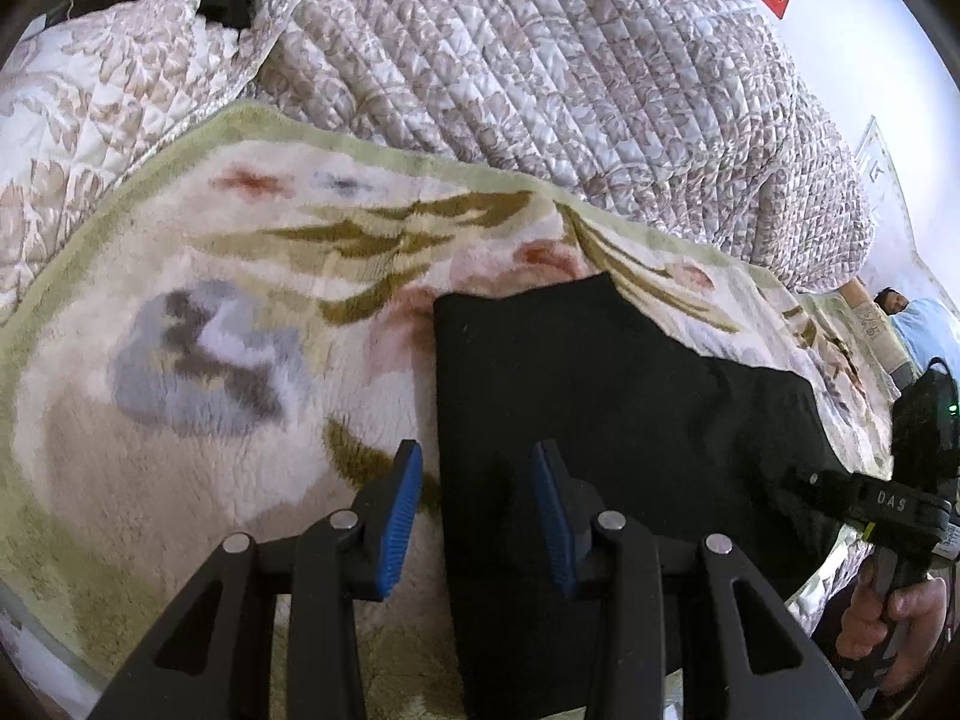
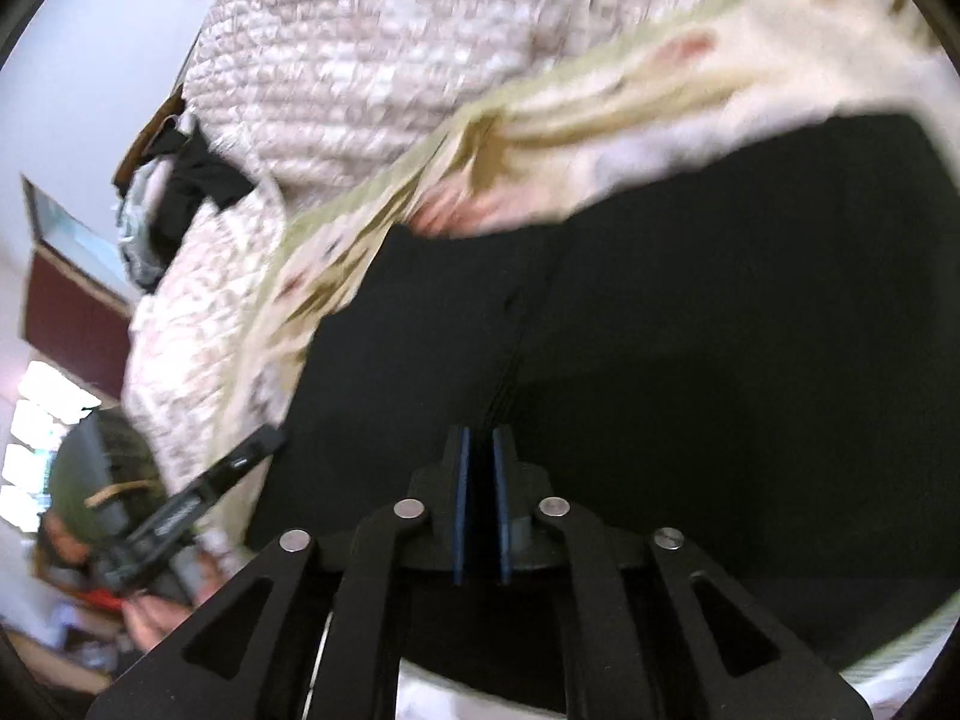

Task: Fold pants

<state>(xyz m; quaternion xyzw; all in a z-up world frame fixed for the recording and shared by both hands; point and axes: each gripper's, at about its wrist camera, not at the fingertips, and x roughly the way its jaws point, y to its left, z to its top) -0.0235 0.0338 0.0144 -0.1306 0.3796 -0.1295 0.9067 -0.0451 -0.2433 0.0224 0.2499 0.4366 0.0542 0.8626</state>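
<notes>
Black pants (image 1: 600, 396) lie on the floral blanket (image 1: 210, 312) at the left gripper's (image 1: 474, 504) one o'clock, its jaws apart and empty, while the right gripper (image 2: 479, 498), nearly closed, seems to pinch the pants — tugging now could drag the fold crooked.

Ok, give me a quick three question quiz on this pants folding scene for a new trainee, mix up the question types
1. True or false: the left tongs are open, straddling the left edge of the black pants.
2. Multiple choice: the pants lie on A) a bare wooden floor, B) a floral fleece blanket, C) a glass table.
3. Fill in: the right tongs are nearly ____, their blue pads showing only a narrow gap over the pants.

Key: 1 true; 2 B; 3 shut. Whether fabric is pinched between the right pads cannot be told; that view is blurred.
</notes>
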